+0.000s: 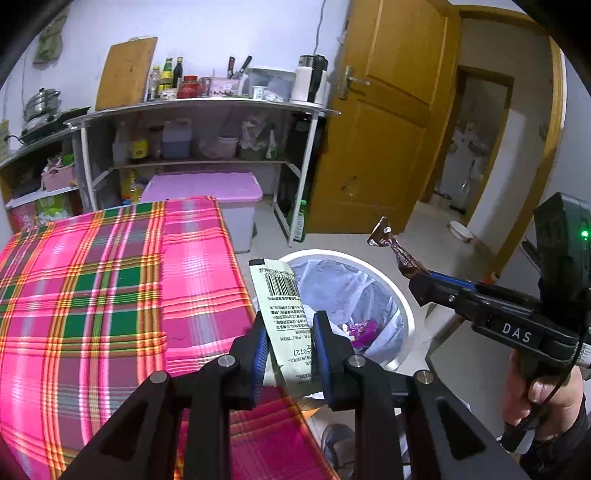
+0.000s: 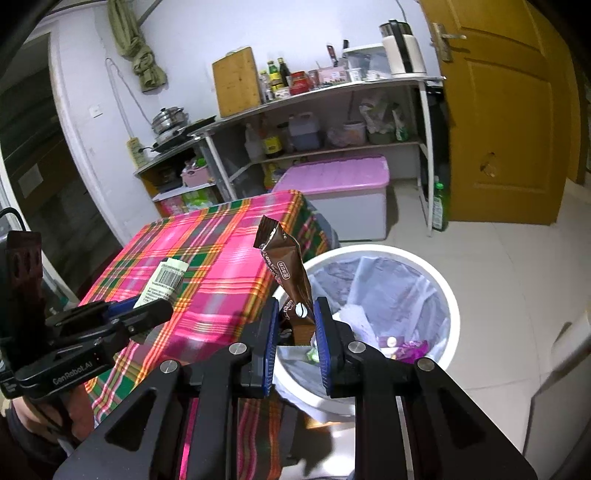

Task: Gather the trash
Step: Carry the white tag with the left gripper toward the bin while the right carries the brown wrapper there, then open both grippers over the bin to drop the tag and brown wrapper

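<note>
White walls [image 2: 192,33], yellow wooden door [image 1: 388,110], metal shelving [image 1: 207,107], pale tiled floor [image 2: 498,258]

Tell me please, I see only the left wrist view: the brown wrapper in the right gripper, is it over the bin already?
Observer: Almost. In the right wrist view the brown wrapper is clamped in the right gripper above the near rim of the white bin.
Operator: And my own packet, where is it relative to the table?
Observer: The pale barcode packet, clamped in the left gripper, is above the plaid tablecloth, not above the bin.
Operator: Is the bin full?
Observer: No. Besides the purple wrapper, there is white crumpled paper low in the liner.
</note>
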Available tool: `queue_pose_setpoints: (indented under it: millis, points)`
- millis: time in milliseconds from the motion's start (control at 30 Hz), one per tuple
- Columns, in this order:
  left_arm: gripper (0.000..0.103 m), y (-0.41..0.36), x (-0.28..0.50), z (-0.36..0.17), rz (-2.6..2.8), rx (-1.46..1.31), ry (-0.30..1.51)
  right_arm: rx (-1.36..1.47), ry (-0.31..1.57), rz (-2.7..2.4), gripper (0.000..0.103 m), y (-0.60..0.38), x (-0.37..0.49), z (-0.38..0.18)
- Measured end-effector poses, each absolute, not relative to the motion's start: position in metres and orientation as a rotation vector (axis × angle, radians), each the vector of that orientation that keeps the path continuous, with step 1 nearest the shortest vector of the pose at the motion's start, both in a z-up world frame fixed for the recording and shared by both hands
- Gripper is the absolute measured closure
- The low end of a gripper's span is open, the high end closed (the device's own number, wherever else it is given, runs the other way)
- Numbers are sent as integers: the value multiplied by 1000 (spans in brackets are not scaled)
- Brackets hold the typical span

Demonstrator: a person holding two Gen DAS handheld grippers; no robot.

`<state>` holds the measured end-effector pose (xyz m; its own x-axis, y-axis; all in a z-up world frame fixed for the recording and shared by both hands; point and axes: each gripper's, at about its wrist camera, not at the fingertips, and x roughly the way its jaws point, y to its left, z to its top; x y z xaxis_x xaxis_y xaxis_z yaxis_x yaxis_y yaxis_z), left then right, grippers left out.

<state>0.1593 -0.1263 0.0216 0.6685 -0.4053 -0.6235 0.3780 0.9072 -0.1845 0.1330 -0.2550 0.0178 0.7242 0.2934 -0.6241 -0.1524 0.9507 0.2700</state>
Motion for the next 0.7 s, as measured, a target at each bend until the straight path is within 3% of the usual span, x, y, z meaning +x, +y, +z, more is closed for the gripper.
queue_pose_setpoints:
  millis: [700]
  points:
    - [78,-168,214,-17,-479,-33,807,244,807,178,83,-285,161,-18]
